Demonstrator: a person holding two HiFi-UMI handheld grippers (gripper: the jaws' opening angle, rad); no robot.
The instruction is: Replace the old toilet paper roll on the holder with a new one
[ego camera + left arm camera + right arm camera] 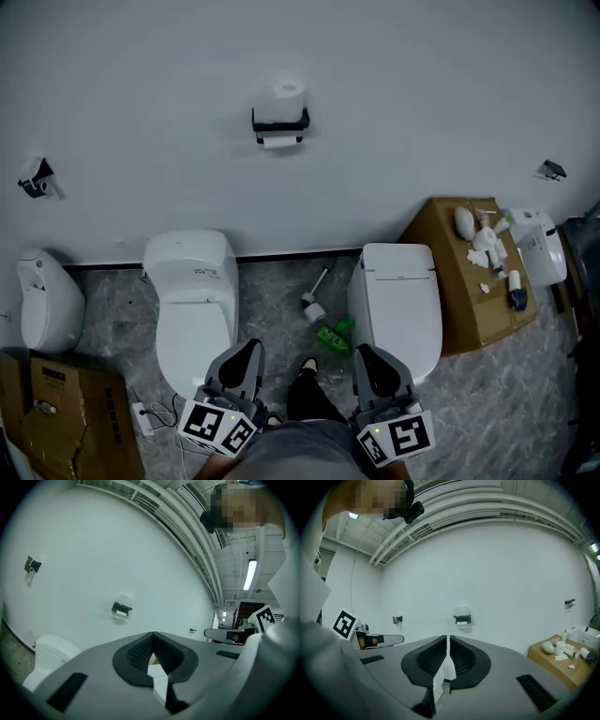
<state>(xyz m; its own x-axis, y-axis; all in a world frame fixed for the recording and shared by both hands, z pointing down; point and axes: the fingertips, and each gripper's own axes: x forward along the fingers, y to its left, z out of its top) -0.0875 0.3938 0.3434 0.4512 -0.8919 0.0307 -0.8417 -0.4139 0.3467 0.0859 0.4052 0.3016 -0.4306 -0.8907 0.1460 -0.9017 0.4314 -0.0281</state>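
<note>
A black toilet paper holder is fixed high on the white wall, with a white roll standing on top of it and an old roll's paper showing under it. It is small and far off in the left gripper view, where the holder is left of centre, and in the right gripper view, where the holder is just above the jaws. My left gripper and right gripper are low in the head view, side by side, far from the wall. Both are shut with nothing between the jaws.
Two white toilets stand against the wall, with a toilet brush and a green thing on the floor between them. A brown box with small items is at right. A white urinal and cartons are at left.
</note>
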